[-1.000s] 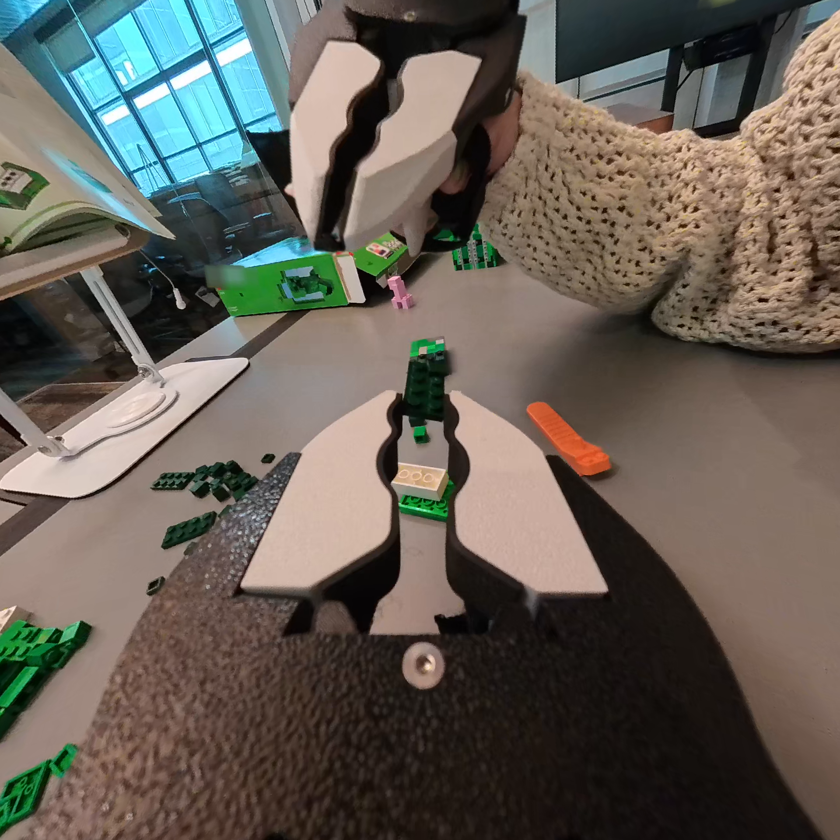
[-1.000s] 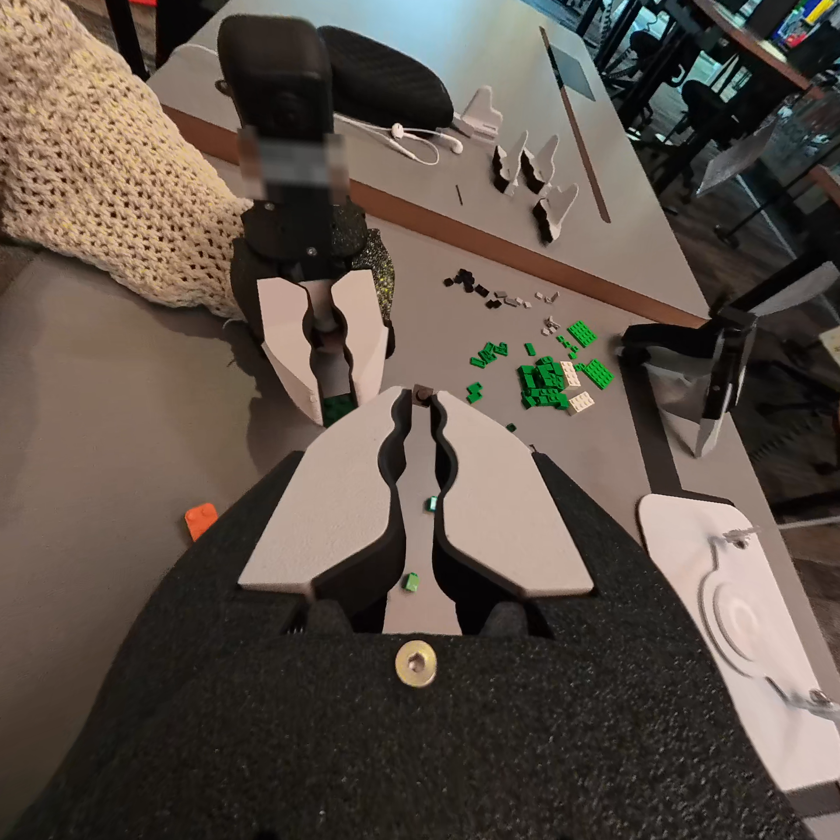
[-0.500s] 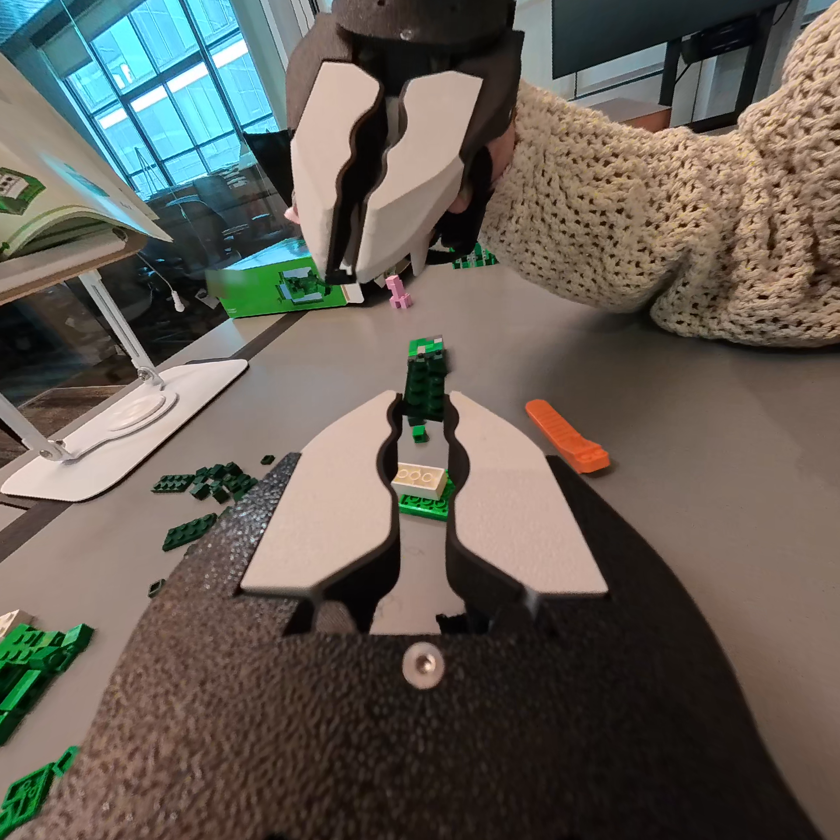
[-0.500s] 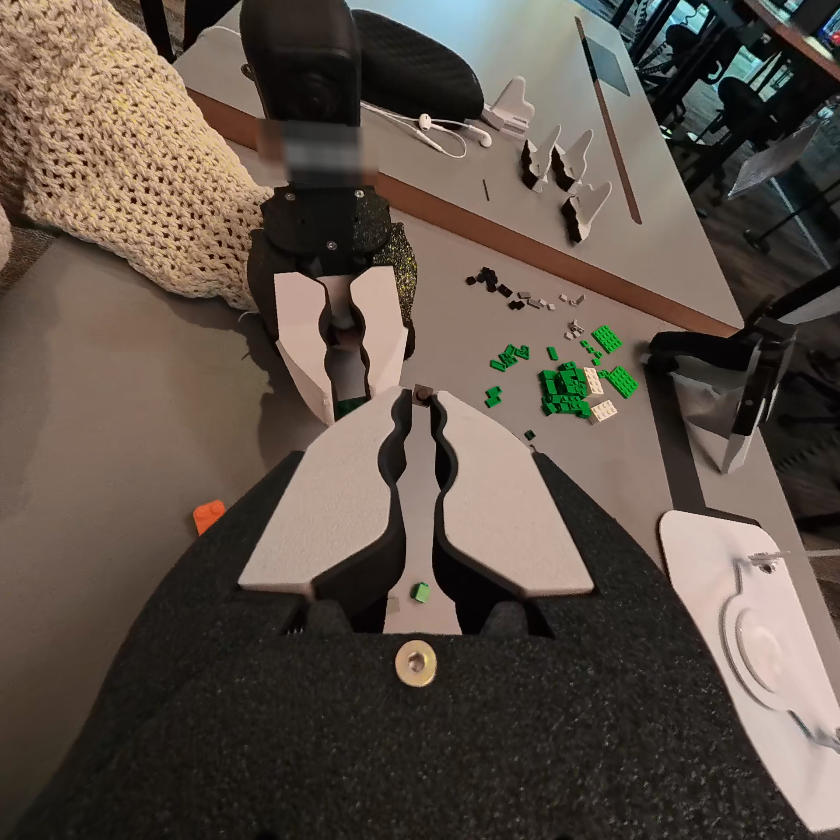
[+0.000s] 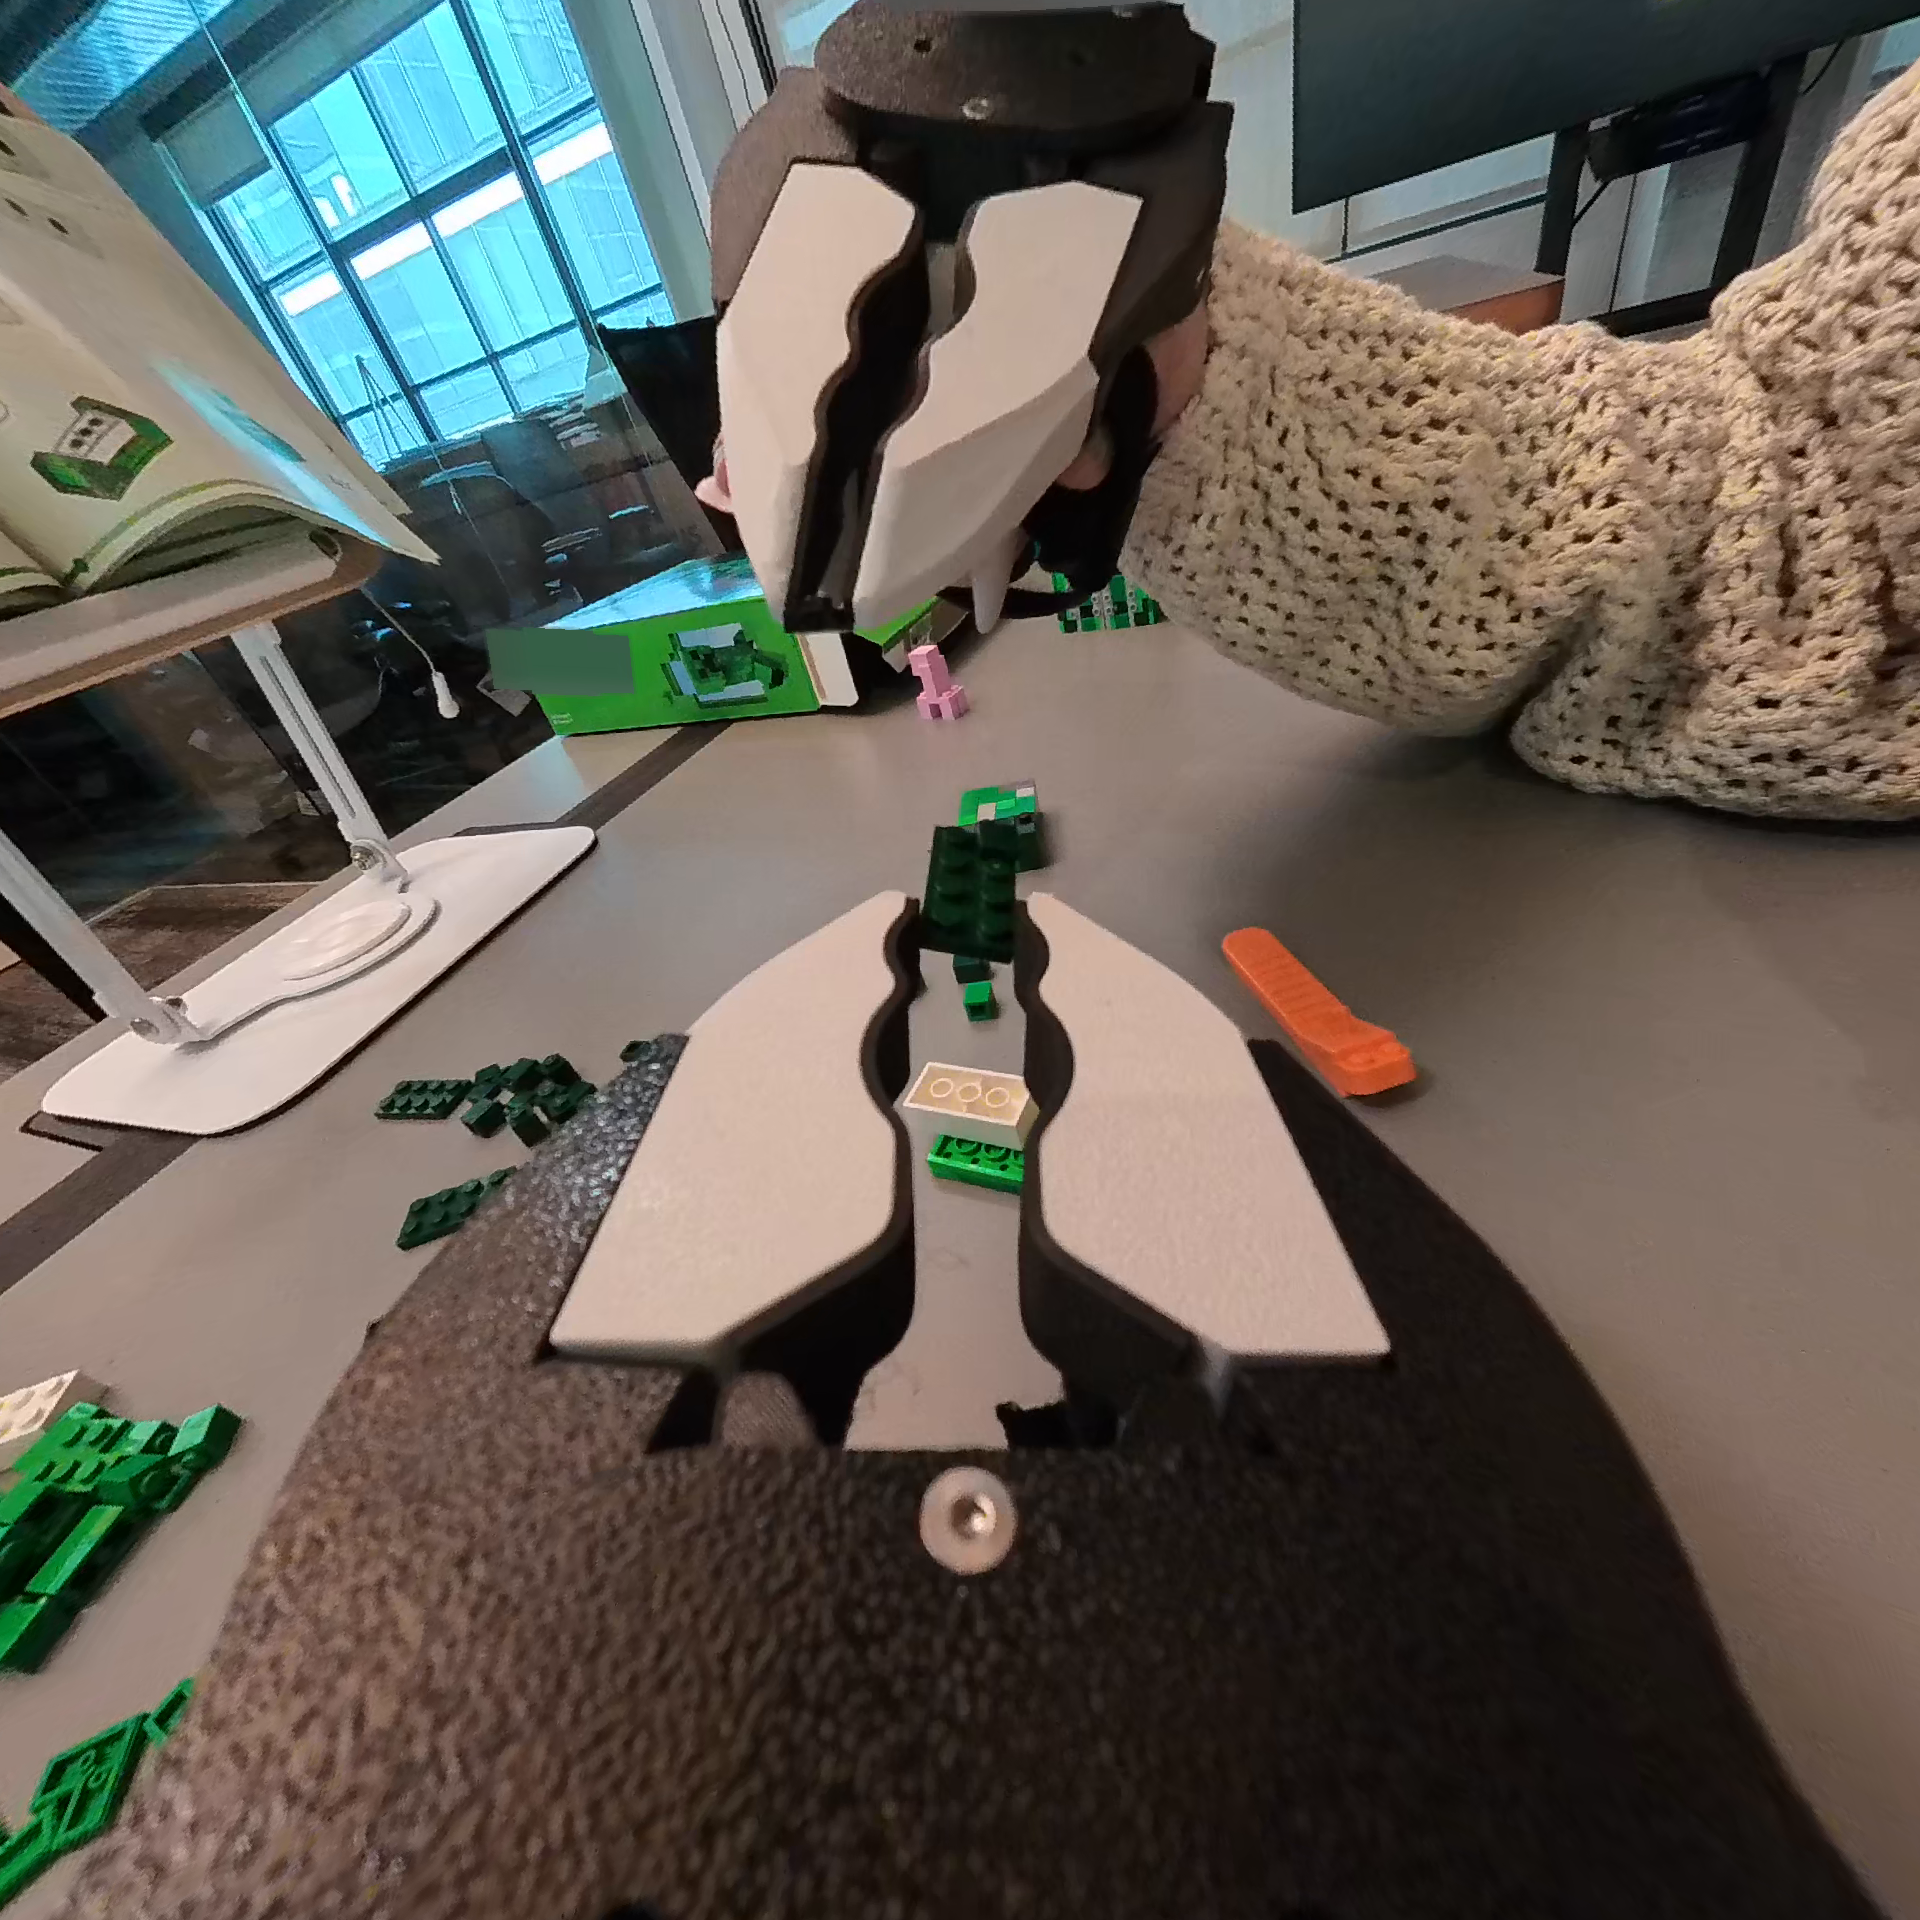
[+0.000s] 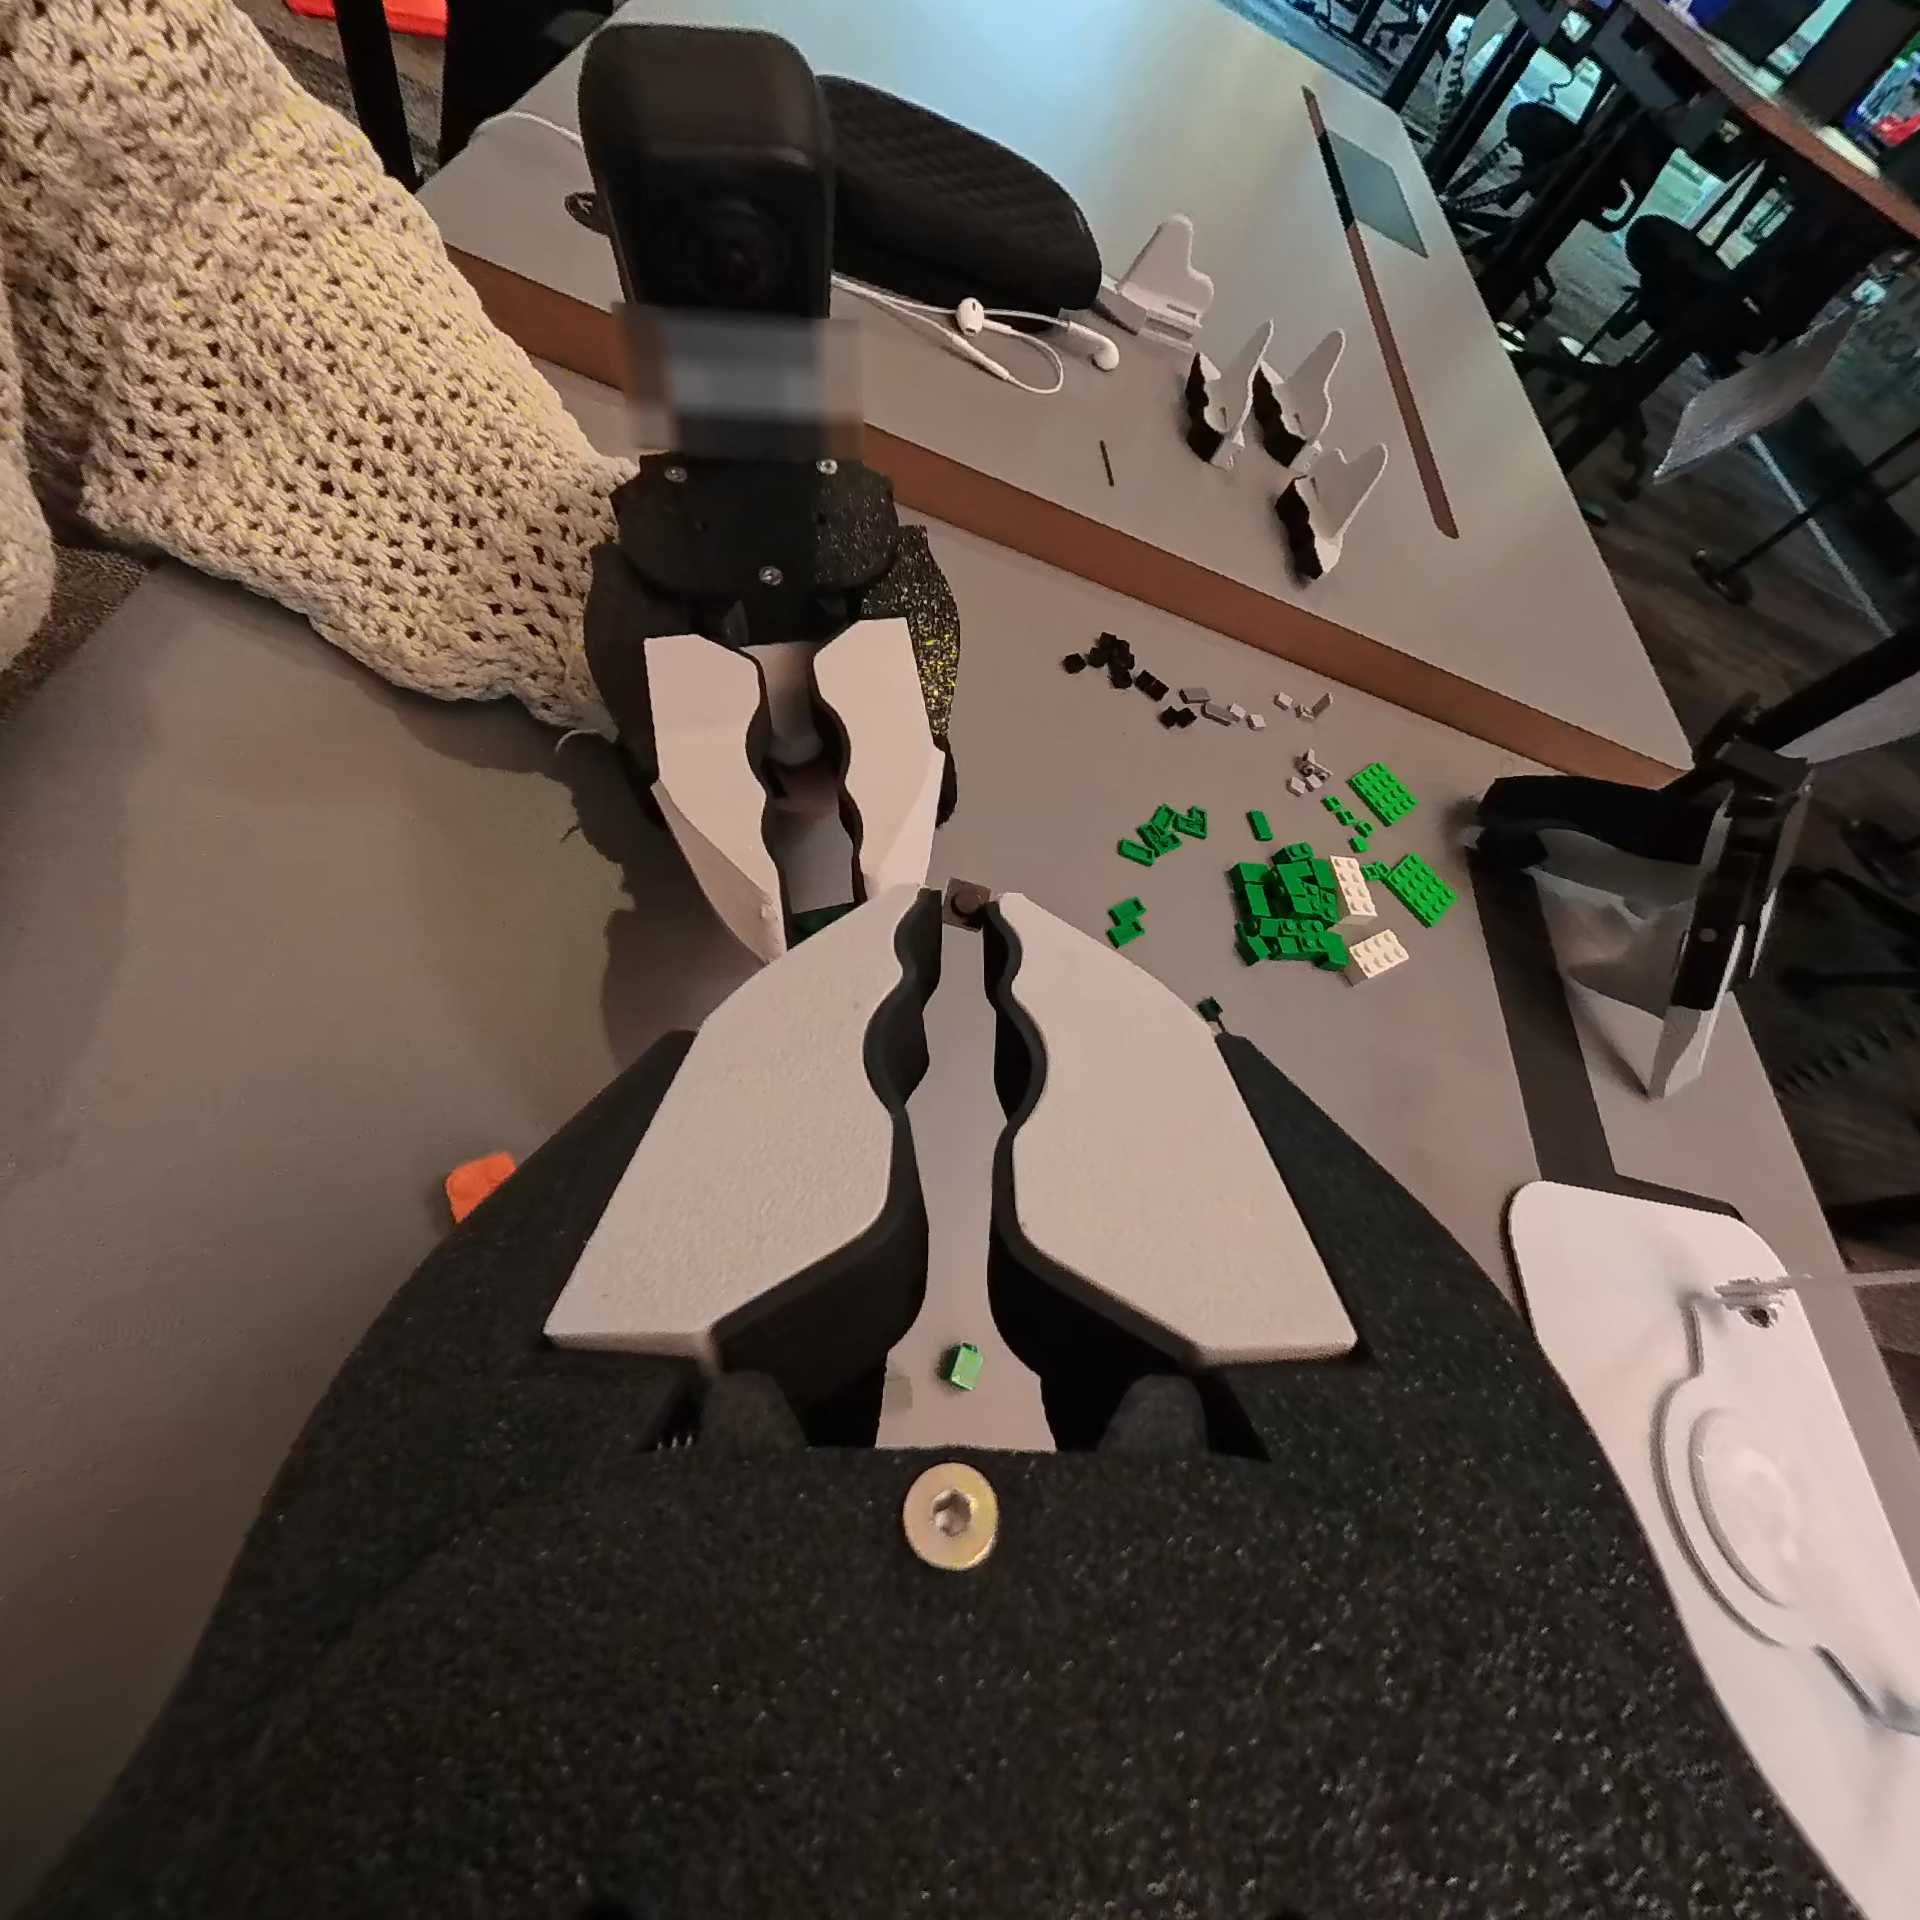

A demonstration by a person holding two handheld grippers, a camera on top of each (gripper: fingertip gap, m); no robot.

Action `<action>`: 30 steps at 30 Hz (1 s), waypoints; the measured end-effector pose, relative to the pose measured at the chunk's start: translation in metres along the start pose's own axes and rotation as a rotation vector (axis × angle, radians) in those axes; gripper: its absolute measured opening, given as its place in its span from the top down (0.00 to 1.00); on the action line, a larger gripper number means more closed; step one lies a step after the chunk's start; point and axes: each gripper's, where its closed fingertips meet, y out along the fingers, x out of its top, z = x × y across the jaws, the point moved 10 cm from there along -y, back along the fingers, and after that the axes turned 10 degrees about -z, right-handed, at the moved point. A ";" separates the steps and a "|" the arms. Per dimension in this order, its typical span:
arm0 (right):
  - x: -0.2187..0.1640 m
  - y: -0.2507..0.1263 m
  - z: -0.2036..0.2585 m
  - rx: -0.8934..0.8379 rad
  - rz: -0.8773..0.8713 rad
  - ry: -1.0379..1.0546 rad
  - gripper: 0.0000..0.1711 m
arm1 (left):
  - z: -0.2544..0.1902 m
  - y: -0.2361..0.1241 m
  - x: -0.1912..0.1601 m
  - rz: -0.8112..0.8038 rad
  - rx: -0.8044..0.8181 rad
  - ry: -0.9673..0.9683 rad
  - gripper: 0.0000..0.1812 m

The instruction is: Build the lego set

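Over a grey surface (image 5: 1558, 1039) scattered with building bricks, the left tongs (image 5: 971, 925) sit low with their white fingers a little apart, framing a white brick (image 5: 968, 1099) stacked on a bright green plate (image 5: 977, 1158); whether the fingers touch that stack cannot be told. Just beyond the white brick lie a tiny green piece (image 5: 977, 1000) and a dark green assembly (image 5: 982, 883) capped at its far end by a lighter patterned block. The right tongs (image 6: 964, 906), seen from their own camera, are clamped on a small dark piece (image 6: 966, 900) at the very tips and hang in the air above and beyond the white brick. An orange brick separator (image 5: 1314, 1013) lies to the right of the white brick. On the left of it, dark green plates (image 5: 488, 1096) are strewn near a white book stand (image 5: 312, 977) carrying an open instruction booklet (image 5: 135, 436). Farther back from the white brick stand a green box (image 5: 686, 665) and a small pink figure (image 5: 935, 686). A cream knitted sleeve (image 5: 1507, 499) reaches in behind the right tongs.
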 end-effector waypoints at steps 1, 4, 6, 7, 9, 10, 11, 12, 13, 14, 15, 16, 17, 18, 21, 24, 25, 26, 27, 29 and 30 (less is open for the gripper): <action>0.000 0.000 0.000 0.000 0.003 -0.001 0.96 | 0.000 0.000 0.000 0.000 0.000 0.001 0.91; -0.001 0.001 0.000 0.001 0.008 -0.002 0.96 | 0.000 0.000 0.000 0.000 0.000 0.000 0.91; -0.001 0.001 0.001 0.002 0.010 -0.002 0.96 | 0.000 0.000 0.000 -0.001 0.002 0.000 0.91; -0.002 0.001 0.001 0.004 0.012 -0.001 0.96 | 0.000 0.000 0.000 -0.002 0.003 0.001 0.91; -0.002 0.000 0.001 0.016 0.015 0.003 0.96 | 0.000 0.000 0.000 -0.004 0.006 0.005 0.91; -0.003 -0.001 0.001 0.031 0.015 0.006 0.96 | 0.000 0.000 0.000 -0.006 0.005 0.008 0.91; -0.003 -0.002 0.002 0.047 0.011 0.007 0.96 | 0.000 0.000 0.000 -0.010 -0.003 0.008 0.91; -0.003 -0.003 0.004 0.067 0.008 0.008 0.96 | 0.000 0.000 0.000 -0.018 -0.013 0.009 0.91; -0.003 -0.003 0.006 0.098 0.011 0.010 0.96 | 0.000 0.000 0.000 -0.025 -0.020 0.009 0.91; -0.003 -0.004 0.008 0.130 0.015 0.014 0.96 | 0.000 -0.001 0.000 -0.031 -0.023 0.008 0.91; -0.003 -0.004 0.009 0.148 0.019 0.020 0.96 | 0.000 -0.001 0.000 -0.036 -0.025 0.008 0.91; -0.004 -0.004 0.010 0.159 0.024 0.028 0.96 | -0.001 -0.001 0.000 -0.042 -0.028 0.010 0.91; -0.004 -0.003 0.010 0.162 0.029 0.031 0.96 | -0.001 -0.001 0.000 -0.046 -0.031 0.012 0.91; -0.004 -0.003 0.011 0.164 0.035 0.030 0.96 | -0.001 -0.001 0.001 -0.048 -0.036 0.015 0.91; -0.007 0.001 0.014 0.186 0.074 0.023 0.96 | -0.003 0.000 0.000 -0.053 -0.048 0.025 0.91; -0.010 0.004 0.014 0.189 0.107 0.029 0.96 | -0.003 0.000 0.000 -0.051 -0.057 0.018 0.91; -0.011 0.005 0.015 0.194 0.109 0.032 0.96 | -0.003 0.000 0.000 -0.052 -0.059 0.012 0.91; -0.011 0.006 0.015 0.197 0.111 0.034 0.96 | -0.002 0.000 0.001 -0.053 -0.060 0.006 0.91; -0.011 0.006 0.015 0.199 0.114 0.034 0.96 | -0.002 0.000 0.001 -0.052 -0.059 0.001 0.91; -0.011 0.007 0.016 0.196 0.125 0.026 0.96 | -0.002 0.000 0.001 -0.047 -0.060 -0.007 0.91; -0.011 0.007 0.016 0.191 0.133 0.019 0.96 | -0.002 0.000 0.001 -0.044 -0.061 -0.011 0.91</action>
